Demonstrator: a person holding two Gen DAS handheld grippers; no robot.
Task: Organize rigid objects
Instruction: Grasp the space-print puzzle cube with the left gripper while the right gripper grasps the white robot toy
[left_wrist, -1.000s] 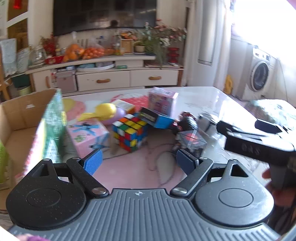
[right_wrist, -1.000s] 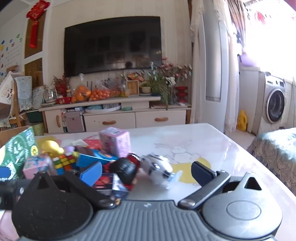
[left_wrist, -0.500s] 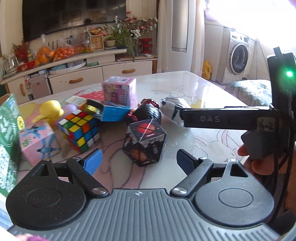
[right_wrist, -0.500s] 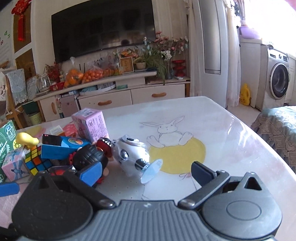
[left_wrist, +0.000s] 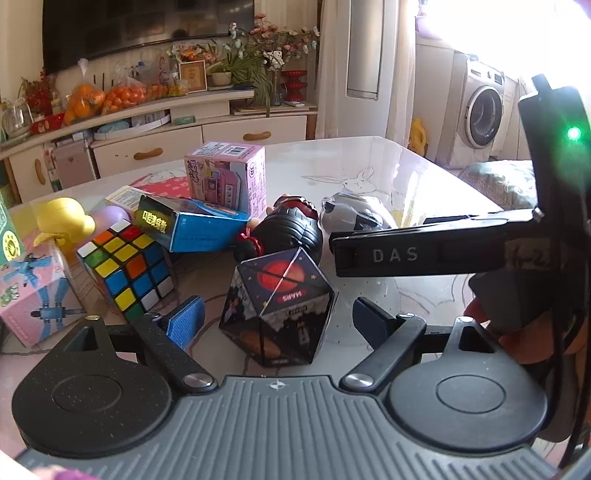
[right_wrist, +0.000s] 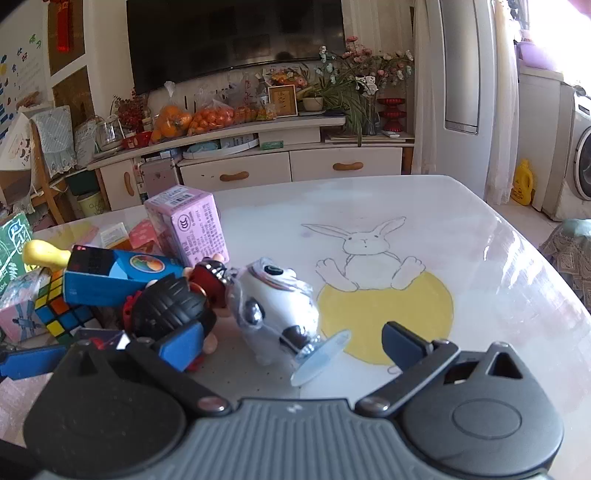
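A pile of toys and boxes lies on the white table (right_wrist: 491, 258). My left gripper (left_wrist: 277, 319) is open, and a dark cube with a red planet print (left_wrist: 277, 295) sits between its fingers, untouched by either pad. Left of it are a Rubik's cube (left_wrist: 125, 273), a blue box (left_wrist: 192, 227) and a pink carton (left_wrist: 227, 177). My right gripper (right_wrist: 291, 343) is open around a white toy in clear wrap (right_wrist: 273, 306), whose suction cup (right_wrist: 321, 354) points toward me. A black and red toy (right_wrist: 170, 306) touches its left finger.
A yellow duck (left_wrist: 62, 221) and a pink box (left_wrist: 33, 291) sit at the far left. The right gripper's long black finger (left_wrist: 424, 254) crosses just behind the dark cube. A rabbit drawing (right_wrist: 369, 254) marks the bare right side of the table.
My left gripper swung right, away from the cardboard box, and closed in on the dark cube. My right gripper moved forward and down until the white toy sits between its fingers.
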